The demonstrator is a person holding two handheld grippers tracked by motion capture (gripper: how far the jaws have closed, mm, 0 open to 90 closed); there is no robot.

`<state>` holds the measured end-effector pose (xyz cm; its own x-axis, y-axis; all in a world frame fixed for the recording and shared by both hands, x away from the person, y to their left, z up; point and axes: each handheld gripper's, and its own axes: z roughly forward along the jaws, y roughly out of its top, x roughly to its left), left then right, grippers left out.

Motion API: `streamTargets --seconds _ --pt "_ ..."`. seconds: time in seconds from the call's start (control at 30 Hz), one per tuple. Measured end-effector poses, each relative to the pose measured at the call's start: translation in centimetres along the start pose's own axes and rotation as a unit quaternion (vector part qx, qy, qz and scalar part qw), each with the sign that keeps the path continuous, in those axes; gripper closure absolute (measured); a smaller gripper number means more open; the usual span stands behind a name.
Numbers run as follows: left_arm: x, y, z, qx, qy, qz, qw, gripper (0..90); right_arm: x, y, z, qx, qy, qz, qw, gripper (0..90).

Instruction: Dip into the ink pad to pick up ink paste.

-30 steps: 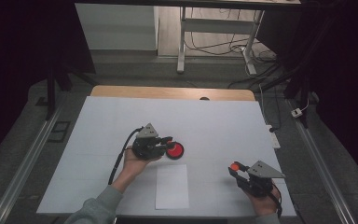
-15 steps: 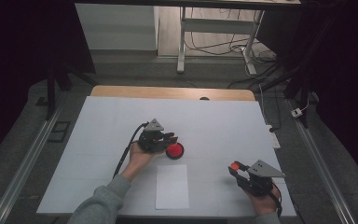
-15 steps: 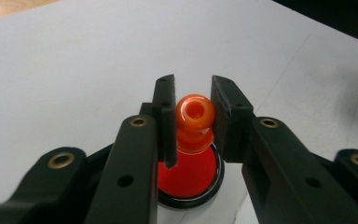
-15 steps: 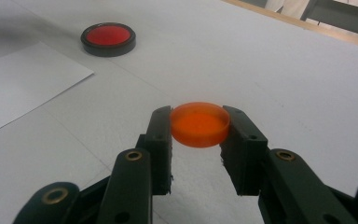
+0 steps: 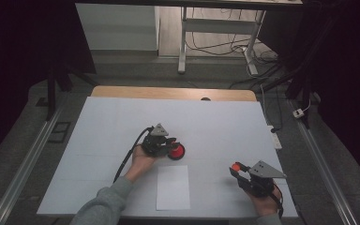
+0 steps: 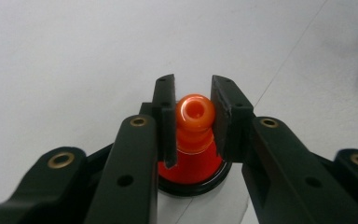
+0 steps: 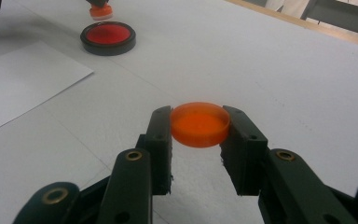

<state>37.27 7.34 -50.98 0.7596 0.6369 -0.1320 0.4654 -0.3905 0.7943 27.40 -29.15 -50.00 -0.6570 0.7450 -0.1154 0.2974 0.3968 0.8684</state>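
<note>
Orange stamp point(image 6: 194, 122) pinched in the left gripper point(image 6: 193, 116) hovers over the uncovered red ink pad point(image 7: 107, 37), its lid point(image 7: 199, 124) clamped in the right gripper point(image 7: 198, 135), with the paper sheet point(image 5: 173, 187) nearby still blank.

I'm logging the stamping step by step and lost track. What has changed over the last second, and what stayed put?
The left gripper, shut on the orange stamp, has moved up the table and rightward in the high view and now holds the stamp over the red ink pad. The right gripper kept still, shut on the orange lid. The ink pad and the white paper sheet stayed where they were.
</note>
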Motion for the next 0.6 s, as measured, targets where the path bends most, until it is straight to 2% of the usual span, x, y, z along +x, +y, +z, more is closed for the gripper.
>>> streamTargets --seconds 0.2,0.6 --pt "0.1 -0.5 0.7 0.011 0.003 0.001 0.9999 72.1 -0.1 0.0 0.0 -0.001 0.0 0.003 1.0 64.5" --pt "0.2 -0.7 1.2 0.011 0.002 -0.005 0.9999 72.1 -0.1 -0.1 0.1 0.003 0.001 0.002 1.0 64.5"
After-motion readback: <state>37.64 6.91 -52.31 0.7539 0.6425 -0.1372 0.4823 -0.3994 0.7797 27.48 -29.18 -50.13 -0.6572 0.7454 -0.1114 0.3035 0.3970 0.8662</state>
